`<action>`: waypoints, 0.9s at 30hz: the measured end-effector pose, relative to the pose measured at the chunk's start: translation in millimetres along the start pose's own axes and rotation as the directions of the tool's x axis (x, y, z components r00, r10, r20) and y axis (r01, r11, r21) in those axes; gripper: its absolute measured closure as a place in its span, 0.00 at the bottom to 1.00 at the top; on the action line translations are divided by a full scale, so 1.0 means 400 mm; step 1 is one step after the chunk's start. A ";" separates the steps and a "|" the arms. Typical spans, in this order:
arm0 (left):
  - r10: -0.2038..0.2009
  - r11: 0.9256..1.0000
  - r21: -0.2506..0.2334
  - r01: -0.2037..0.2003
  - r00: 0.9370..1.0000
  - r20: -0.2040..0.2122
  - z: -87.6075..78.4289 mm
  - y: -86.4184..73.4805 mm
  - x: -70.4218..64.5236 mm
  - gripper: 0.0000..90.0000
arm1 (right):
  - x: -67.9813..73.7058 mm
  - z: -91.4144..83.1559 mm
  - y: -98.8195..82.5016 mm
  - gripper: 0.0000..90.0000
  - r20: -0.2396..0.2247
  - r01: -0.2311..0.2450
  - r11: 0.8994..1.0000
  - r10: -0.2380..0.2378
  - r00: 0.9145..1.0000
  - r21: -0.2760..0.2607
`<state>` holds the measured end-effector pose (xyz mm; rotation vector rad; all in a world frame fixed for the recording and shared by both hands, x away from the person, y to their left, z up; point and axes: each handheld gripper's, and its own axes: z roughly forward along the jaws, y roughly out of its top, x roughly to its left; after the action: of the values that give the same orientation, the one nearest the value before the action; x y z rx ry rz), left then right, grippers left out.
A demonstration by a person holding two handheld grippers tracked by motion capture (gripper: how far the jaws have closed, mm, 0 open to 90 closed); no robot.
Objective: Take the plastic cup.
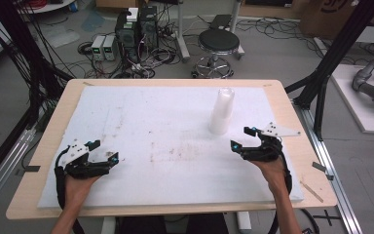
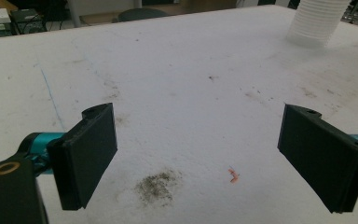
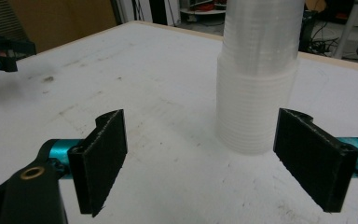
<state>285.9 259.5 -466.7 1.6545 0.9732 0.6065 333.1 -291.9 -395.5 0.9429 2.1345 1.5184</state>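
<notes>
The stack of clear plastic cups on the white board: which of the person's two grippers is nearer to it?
Right. The right gripper sits just in front of the stack of cups, open. The left gripper is far across the white board, also open.

Beyond your table (image 1: pixel 282 105) you see a grey floor (image 1: pixel 272 53) strewn with cables (image 1: pixel 146 58), a black stool (image 1: pixel 218 43), computer towers (image 1: pixel 136 27) and black frame legs (image 1: pixel 336 53).

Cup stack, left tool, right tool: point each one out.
cup stack (image 1: pixel 221 113): high view, on the stack's side wall, mid-height.
left tool (image 1: pixel 104 149): high view, midway between its open fingertips.
right tool (image 1: pixel 240 138): high view, midway between its open fingertips.
</notes>
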 end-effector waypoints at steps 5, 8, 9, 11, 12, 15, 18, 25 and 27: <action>0.000 1.000 0.003 0.000 1.000 0.002 0.001 0.000 -0.001 0.13 | -0.024 -0.007 0.060 0.19 -0.025 0.021 1.000 -0.021 0.999 0.006; 0.002 1.000 0.004 -0.002 1.000 0.000 0.001 0.000 -0.001 0.13 | -0.043 -0.009 0.098 0.19 -0.036 0.037 0.999 -0.036 0.999 0.027; 0.002 1.000 0.006 -0.002 1.000 0.001 0.001 0.000 -0.001 0.13 | -0.048 -0.010 0.106 0.19 -0.038 0.042 0.999 -0.041 0.998 0.029; 0.000 1.000 0.006 0.000 1.000 0.002 0.002 0.000 -0.001 0.13 | -0.060 -0.013 0.126 0.19 -0.043 0.048 0.998 -0.047 0.998 0.035; 0.000 1.000 0.008 0.000 1.000 0.002 0.002 0.001 0.000 0.13 | -0.074 -0.014 0.144 0.19 -0.054 0.048 0.998 -0.047 0.997 0.030; -0.008 1.000 0.014 0.008 1.000 0.005 0.003 0.001 0.002 0.13 | -0.087 -0.012 0.166 0.19 -0.065 0.057 0.998 -0.055 0.996 0.034; -0.010 1.000 0.014 0.010 1.000 0.004 0.003 0.001 0.002 0.13 | -0.101 -0.008 0.195 0.19 -0.076 0.071 0.997 -0.068 0.995 0.036; 0.002 1.000 0.017 -0.003 1.000 0.005 0.004 0.001 -0.001 0.13 | -0.135 0.025 0.257 0.19 -0.117 0.113 0.992 -0.106 0.987 0.055; 0.002 1.000 0.017 -0.002 1.000 0.005 0.004 0.001 -0.001 0.13 | -0.145 0.036 0.270 0.19 -0.128 0.123 0.991 -0.114 0.985 0.061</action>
<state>287.3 258.4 -466.7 1.6709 0.9755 0.5963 417.3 -300.4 -305.6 0.7452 2.2994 1.4898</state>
